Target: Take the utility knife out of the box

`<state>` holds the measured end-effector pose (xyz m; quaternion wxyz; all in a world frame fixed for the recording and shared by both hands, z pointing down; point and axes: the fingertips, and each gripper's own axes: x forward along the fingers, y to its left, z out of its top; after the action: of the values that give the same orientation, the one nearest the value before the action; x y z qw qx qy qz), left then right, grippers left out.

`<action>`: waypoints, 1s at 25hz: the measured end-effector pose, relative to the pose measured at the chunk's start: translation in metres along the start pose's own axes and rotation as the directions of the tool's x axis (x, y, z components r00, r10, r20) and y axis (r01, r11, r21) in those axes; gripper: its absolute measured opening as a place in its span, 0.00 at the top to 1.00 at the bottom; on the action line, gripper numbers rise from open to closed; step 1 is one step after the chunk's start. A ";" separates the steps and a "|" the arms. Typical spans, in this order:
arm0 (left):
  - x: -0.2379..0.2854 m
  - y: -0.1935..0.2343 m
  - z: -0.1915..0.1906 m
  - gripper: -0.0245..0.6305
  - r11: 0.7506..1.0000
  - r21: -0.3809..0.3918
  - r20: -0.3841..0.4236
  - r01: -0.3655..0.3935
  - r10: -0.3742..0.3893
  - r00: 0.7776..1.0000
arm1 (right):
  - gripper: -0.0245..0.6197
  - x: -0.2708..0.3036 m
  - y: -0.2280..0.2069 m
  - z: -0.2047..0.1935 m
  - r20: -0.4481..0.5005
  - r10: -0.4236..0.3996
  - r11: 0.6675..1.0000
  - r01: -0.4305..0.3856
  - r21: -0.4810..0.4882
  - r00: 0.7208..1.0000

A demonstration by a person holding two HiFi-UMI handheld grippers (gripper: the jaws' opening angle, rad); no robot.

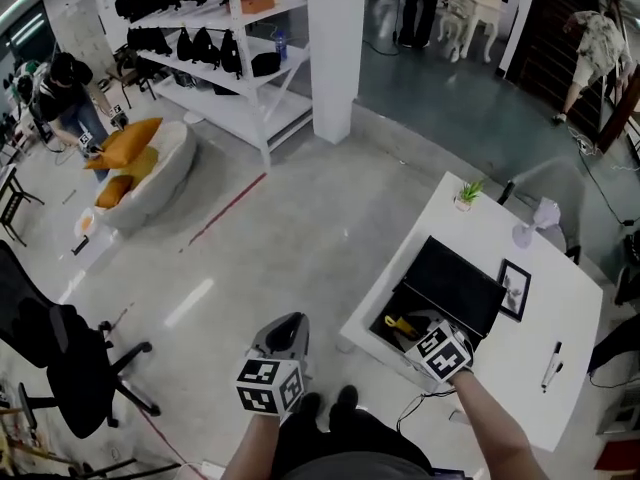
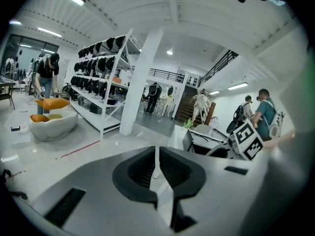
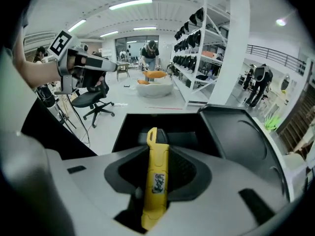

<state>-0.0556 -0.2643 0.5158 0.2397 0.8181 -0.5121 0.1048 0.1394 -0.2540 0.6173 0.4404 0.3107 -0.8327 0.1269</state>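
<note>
We see the right gripper's [image 3: 156, 156] jaws clamped on the yellow utility knife [image 3: 155, 181], its far tip over the opening of the black box [image 3: 140, 127]; that box stands lid-up at the near left edge of the white table [image 1: 480, 230]; the left gripper [image 2: 156, 156], jaws together on nothing, hangs over the floor, left of the table.

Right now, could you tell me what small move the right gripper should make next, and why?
Probably lift the right gripper straight up: its jaws look closed on the yellow utility knife, whose tip points down into the open box, so a short rise should clear it.
</note>
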 end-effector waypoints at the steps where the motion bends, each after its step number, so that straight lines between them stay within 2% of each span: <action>1: 0.001 -0.001 0.000 0.93 1.000 0.002 -0.001 0.007 -0.007 1.000 | 0.77 -0.004 -0.002 0.002 0.019 -0.012 1.000 0.012 0.008 1.000; 6: 0.009 -0.010 0.002 0.93 0.998 0.021 -0.009 0.052 -0.052 0.999 | 0.77 -0.025 -0.010 0.012 0.121 -0.073 0.996 0.066 0.062 0.990; 13: 0.019 -0.028 0.009 0.93 0.991 0.054 -0.020 0.125 -0.124 0.992 | 0.77 -0.055 -0.020 0.022 0.233 -0.169 0.981 0.141 0.134 0.958; 21: 0.032 -0.050 0.013 0.93 0.976 0.090 -0.038 0.200 -0.197 0.980 | 0.77 -0.103 -0.033 0.038 0.338 -0.311 0.944 0.246 0.222 0.888; 25: 0.036 -0.062 0.013 0.93 0.966 0.103 -0.047 0.236 -0.232 0.972 | 0.77 -0.128 -0.035 0.042 0.388 -0.372 0.920 0.279 0.276 0.843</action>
<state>0.0149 -0.2762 0.5022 0.2148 0.8825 -0.4015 0.1174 0.1876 -0.2492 0.4871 0.2242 0.5129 -0.8261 0.0646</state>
